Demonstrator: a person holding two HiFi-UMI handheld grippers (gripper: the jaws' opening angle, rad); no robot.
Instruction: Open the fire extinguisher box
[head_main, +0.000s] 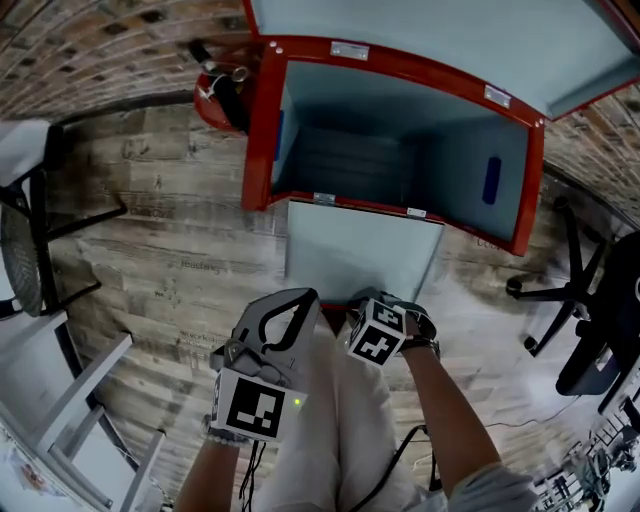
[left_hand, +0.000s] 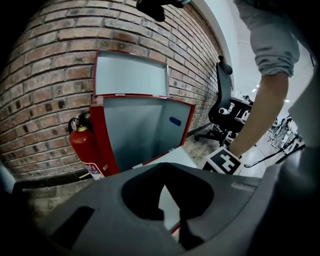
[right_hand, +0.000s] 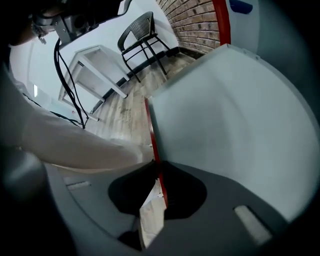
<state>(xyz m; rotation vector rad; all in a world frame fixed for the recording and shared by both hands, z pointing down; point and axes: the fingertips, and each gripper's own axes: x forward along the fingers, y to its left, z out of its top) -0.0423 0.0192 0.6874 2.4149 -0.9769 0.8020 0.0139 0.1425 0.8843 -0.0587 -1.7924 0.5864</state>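
Note:
The red fire extinguisher box (head_main: 262, 130) stands against the brick wall, its lid (head_main: 430, 30) raised and its pale front door (head_main: 360, 250) swung down toward me. The inside looks empty. My right gripper (head_main: 383, 300) is at the door's near edge. In the right gripper view it (right_hand: 157, 197) is shut on the door's red rim (right_hand: 150, 130), beside the pale panel (right_hand: 225, 115). My left gripper (head_main: 285, 312) hangs just left of it, apart from the door. Its dark fingers (left_hand: 150, 212) show a narrow gap and hold nothing. A red extinguisher (left_hand: 85, 145) stands left of the box.
A black mesh chair (head_main: 25, 240) and a white table frame (head_main: 80, 400) are at the left. An office chair (head_main: 590, 320) stands right of the box. A cable (head_main: 400, 450) trails over the wooden floor by the person's light trousers (head_main: 340, 420).

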